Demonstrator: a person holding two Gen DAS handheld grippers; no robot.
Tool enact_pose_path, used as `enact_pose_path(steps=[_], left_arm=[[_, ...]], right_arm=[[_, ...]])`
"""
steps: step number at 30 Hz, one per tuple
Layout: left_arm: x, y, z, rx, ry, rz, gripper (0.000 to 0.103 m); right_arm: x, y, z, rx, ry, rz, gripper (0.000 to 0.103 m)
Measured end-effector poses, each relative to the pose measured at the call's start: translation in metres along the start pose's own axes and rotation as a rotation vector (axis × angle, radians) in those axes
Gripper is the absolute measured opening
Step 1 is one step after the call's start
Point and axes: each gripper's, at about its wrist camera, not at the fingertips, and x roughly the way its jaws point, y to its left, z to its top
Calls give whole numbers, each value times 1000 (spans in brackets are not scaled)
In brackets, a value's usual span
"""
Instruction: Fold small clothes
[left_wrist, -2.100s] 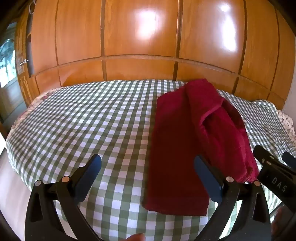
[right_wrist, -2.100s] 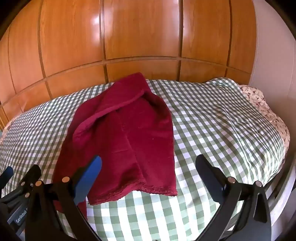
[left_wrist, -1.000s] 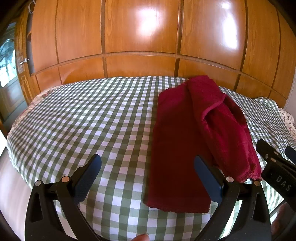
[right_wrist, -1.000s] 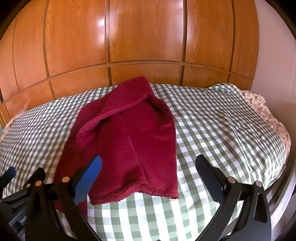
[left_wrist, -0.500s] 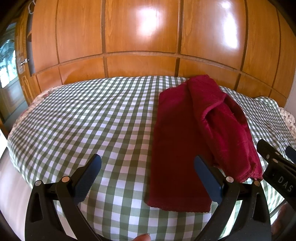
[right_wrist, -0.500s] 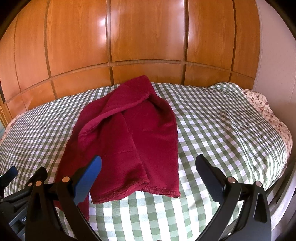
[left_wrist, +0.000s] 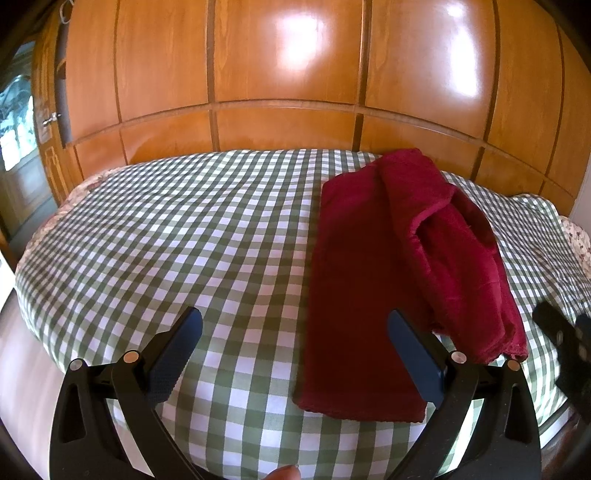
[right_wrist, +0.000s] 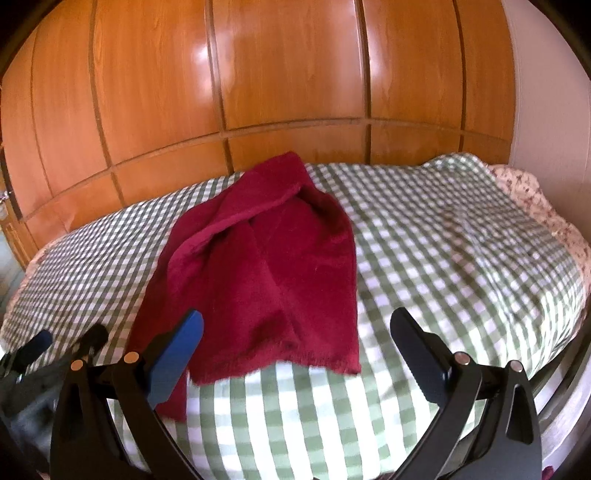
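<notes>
Open checked bed with one dark red garment in the way.

The green-and-white checked bedspread (left_wrist: 177, 236) lies bare left of the red garment (left_wrist: 369, 277) and bare again to its right (right_wrist: 461, 251). A wooden panelled wall (left_wrist: 288, 81) closes off the far side.

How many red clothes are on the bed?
1. The red garment lies on the checked bedcover, ahead of both open grippers, partly folded over itself. More could hide under it, but none shows.
</notes>
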Motion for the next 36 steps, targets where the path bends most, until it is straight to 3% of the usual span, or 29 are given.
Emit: enact_pose_path(steps=[7, 11, 16, 20, 24, 27, 30, 33, 35, 36], left_arm=[[4, 0, -2, 0, 15, -4, 99], [10, 1, -2, -12, 34, -9, 99], [17, 0, -4, 2, 58, -5, 99], [25, 5, -6, 1, 85, -7, 99], [35, 23, -6, -48, 122, -21, 99], [36, 39, -8, -105, 127, -41, 99], [37, 42, -10, -78, 140, -88, 99], [33, 35, -13, -36, 137, -168, 98], [32, 29, -15, -11, 138, -214, 97], [31, 22, -17, 9, 142, -240, 92]], right_arm=[[-12, -7, -24, 4, 47, 76, 101], [-14, -13, -31, 31, 61, 237, 101], [3, -1, -37, -5, 155, 309, 101], [17, -5, -32, 27, 208, 333, 101], [35, -20, -5, 116, 249, 395, 101], [37, -7, 25, 72, 205, 474, 89], [50, 21, 49, 13, 182, 541, 78], [81, 50, 63, -17, 214, 523, 60], [106, 65, 68, -33, 247, 495, 56], [122, 74, 69, -44, 282, 453, 53]])
